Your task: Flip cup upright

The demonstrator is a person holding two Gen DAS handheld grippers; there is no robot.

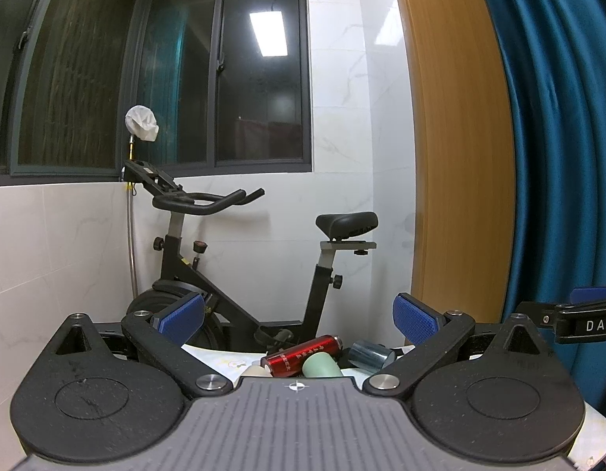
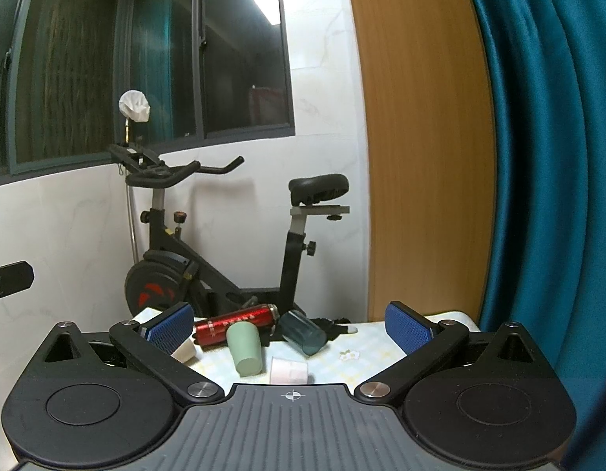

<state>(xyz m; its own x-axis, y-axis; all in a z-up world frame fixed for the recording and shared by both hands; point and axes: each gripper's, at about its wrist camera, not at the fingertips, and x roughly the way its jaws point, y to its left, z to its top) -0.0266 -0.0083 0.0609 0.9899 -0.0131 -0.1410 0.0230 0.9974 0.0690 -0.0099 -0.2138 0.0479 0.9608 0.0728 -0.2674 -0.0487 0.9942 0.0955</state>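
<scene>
Several cups lie on their sides on a small table with a pale checked cloth (image 2: 365,353). A light green cup (image 2: 245,348) lies with its base toward me; it also shows in the left wrist view (image 1: 320,366). A dark teal translucent cup (image 2: 303,331) lies tilted to its right, seen too in the left wrist view (image 1: 371,355). A pink-white cup (image 2: 289,371) lies nearest, and a white cup (image 2: 183,351) sits behind the left finger. My right gripper (image 2: 289,325) is open and empty, above and short of the cups. My left gripper (image 1: 299,318) is open and empty.
A red metal flask (image 2: 236,324) lies on its side behind the cups, also in the left wrist view (image 1: 303,355). A black item (image 2: 334,327) lies at the table's back. An exercise bike (image 2: 224,259) stands behind the table. A wooden panel and blue curtain (image 2: 538,157) are at right.
</scene>
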